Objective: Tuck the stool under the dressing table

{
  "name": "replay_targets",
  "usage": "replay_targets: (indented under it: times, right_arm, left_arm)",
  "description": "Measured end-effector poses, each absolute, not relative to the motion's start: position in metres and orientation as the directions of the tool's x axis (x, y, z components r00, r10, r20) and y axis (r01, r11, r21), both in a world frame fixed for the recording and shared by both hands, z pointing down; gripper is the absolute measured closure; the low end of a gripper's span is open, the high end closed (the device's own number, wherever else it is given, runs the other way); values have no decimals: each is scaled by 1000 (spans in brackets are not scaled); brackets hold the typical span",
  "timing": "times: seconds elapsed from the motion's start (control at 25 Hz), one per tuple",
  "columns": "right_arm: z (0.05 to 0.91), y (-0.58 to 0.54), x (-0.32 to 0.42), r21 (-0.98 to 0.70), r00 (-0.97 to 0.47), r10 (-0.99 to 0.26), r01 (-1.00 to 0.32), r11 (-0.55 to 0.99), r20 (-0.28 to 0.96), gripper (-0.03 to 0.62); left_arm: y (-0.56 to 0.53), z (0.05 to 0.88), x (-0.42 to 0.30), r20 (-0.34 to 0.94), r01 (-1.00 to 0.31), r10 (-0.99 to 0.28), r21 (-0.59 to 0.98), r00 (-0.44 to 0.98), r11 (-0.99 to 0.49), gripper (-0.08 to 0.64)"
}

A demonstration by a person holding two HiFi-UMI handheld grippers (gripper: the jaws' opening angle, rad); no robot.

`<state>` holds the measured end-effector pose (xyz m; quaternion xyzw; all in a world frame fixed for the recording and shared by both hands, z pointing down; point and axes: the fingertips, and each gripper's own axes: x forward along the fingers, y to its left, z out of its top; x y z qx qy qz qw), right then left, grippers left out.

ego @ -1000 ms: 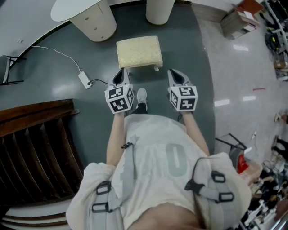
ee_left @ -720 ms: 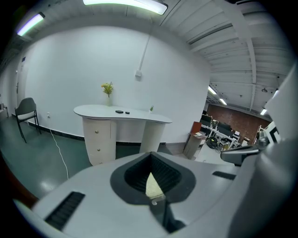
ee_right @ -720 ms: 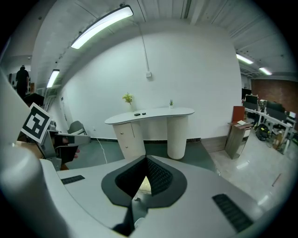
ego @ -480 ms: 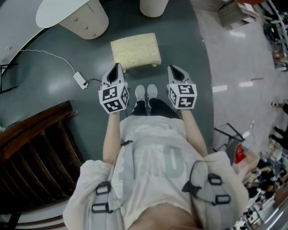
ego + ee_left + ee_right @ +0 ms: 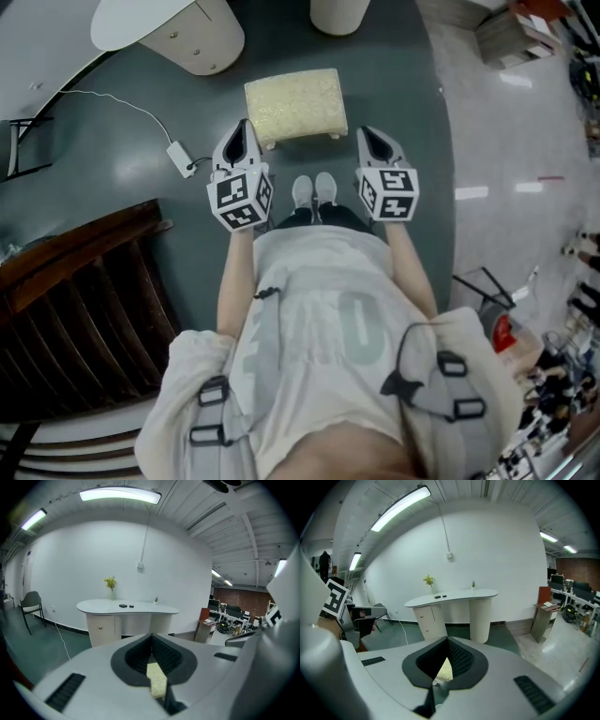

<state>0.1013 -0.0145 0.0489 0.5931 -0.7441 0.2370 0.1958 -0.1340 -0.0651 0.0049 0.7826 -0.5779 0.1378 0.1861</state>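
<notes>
A low stool (image 5: 294, 105) with a cream fuzzy seat stands on the dark green floor, just in front of the person's white shoes (image 5: 314, 190). Beyond it stands the white dressing table (image 5: 164, 26), with a drawer unit on the left and a round leg (image 5: 339, 13) on the right. My left gripper (image 5: 242, 138) hovers shut at the stool's near left corner. At the stool's near right, my right gripper (image 5: 372, 142) is shut too, a little apart from it. Neither holds anything. The stool's seat shows through the jaws' notch as a cream patch (image 5: 157, 682) in the left gripper view.
A white cable with a power adapter (image 5: 178, 157) lies on the floor left of the stool. A dark wooden slatted piece (image 5: 84, 300) fills the lower left. A black chair (image 5: 31, 603) stands by the wall. Boxes and clutter (image 5: 511, 36) sit on the pale floor at right.
The person has stepped forward, both feet now together behind the stool. Both grippers have moved closer to the stool's near corners, still shut.
</notes>
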Motion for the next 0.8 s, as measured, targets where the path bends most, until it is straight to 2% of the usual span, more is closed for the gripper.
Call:
replay_targets:
  times: [0.16,0.28,0.32,0.36,0.4,0.8]
  right_arm:
    - [47,-17,99,-132,-251,-786,-968,214,564,589]
    - [46,-22,91,-168,-306,-772,-952,256,556,573]
    - [47,-24,89,-185,-325,-768,-946,267,551,476]
    - [47,-26,87,-198,-338,-767,-941,273,545,341]
    - [48,-28,86,-204,-345,-767,-939,278,541,302]
    - [77,-30,91,-162,-312,-720,-949,272,619,287]
  left_arm:
    - [-61,11,-127,435,-938,-832,146,345,-314,536]
    - [-59,16,-119,416,-909,-808,194,418,-370,410]
    - [-59,16,-117,406,-900,-803,212,436,-381,349]
    - [-59,16,-115,398,-895,-802,225,445,-385,305]
    - [-60,16,-116,397,-895,-803,232,445,-381,287]
    - [-60,42,-134,457,-917,-797,154,395,-367,272]
